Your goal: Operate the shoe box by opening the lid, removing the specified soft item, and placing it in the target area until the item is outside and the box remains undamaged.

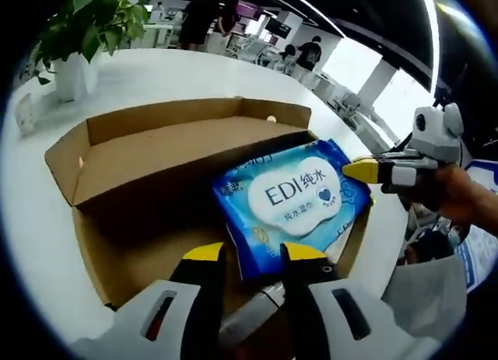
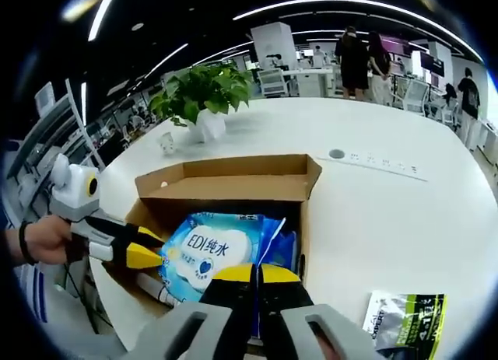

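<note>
A blue and white wet-wipes pack [image 1: 292, 197] [image 2: 206, 251], printed "EDI", sits tilted over the open cardboard box [image 1: 93, 251] [image 2: 226, 190]. The box's lid flap [image 1: 163, 154] is folded back. In the left gripper view my left gripper [image 1: 254, 253] has its yellow tips on either side of the pack's near corner, closed on it. My right gripper [image 1: 359, 171] comes in from the right, pinching the pack's far edge. In the right gripper view its jaws [image 2: 257, 274] are almost together on the pack's thin edge, and the left gripper [image 2: 148, 251] grips the pack's left side.
A white tube-like item [image 1: 253, 313] [image 2: 152, 286] lies in the box under the pack. A green and black packet [image 2: 405, 317] rests on the white table [image 2: 389, 212]. A potted plant [image 1: 82, 33] [image 2: 202, 96] stands beyond the box. People stand far behind.
</note>
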{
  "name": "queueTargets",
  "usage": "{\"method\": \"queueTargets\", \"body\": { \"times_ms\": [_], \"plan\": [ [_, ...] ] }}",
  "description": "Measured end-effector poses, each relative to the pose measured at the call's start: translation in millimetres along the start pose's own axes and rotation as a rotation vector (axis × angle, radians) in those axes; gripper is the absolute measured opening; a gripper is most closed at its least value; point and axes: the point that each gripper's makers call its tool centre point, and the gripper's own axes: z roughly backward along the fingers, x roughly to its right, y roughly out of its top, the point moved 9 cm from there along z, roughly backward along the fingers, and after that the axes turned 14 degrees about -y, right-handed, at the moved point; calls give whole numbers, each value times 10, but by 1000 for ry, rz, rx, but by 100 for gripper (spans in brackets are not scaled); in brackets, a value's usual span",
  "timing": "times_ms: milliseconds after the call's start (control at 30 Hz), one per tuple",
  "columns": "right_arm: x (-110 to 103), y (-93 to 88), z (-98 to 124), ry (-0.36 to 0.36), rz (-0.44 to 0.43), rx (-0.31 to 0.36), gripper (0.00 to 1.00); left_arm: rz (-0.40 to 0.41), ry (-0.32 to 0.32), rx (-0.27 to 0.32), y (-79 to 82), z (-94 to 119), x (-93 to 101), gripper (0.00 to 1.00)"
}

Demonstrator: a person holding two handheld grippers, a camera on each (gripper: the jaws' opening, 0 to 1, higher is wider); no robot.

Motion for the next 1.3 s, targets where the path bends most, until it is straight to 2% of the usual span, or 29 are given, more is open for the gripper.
{"method": "queueTargets", "body": {
  "times_ms": [167,200,233,267,367,467,733,867,1200,1300],
  "plan": [
    [30,-22,2,21,-11,5,0,36,-1,0,-25,-70,-29,21],
    [30,-25,-1,23,-14,5,0,55,-2,0,-40,-79,-40,17],
    [28,-28,-2,27,-18,5,0,107,-22,19,-56,-96,-37,15],
    [24,-28,-2,33,-27,6,0,137,-13,39,-57,-90,-54,13],
    [21,-42,-23,58,-48,-5,0,153,-16,44,-66,-84,-92,9],
    [15,-60,-36,76,-56,-8,1,141,-12,34,-69,-89,-77,8],
    [-25,-55,5,68,-25,4,0,135,-2,39,-49,-87,-42,6],
    [-18,-59,23,69,-52,10,0,163,3,70,-53,-57,-20,5],
    [-80,-37,103,88,-38,38,0,140,11,119,54,98,20,3],
    [-105,-34,133,94,-36,46,0,130,18,139,83,138,25,0]
  ]
}}
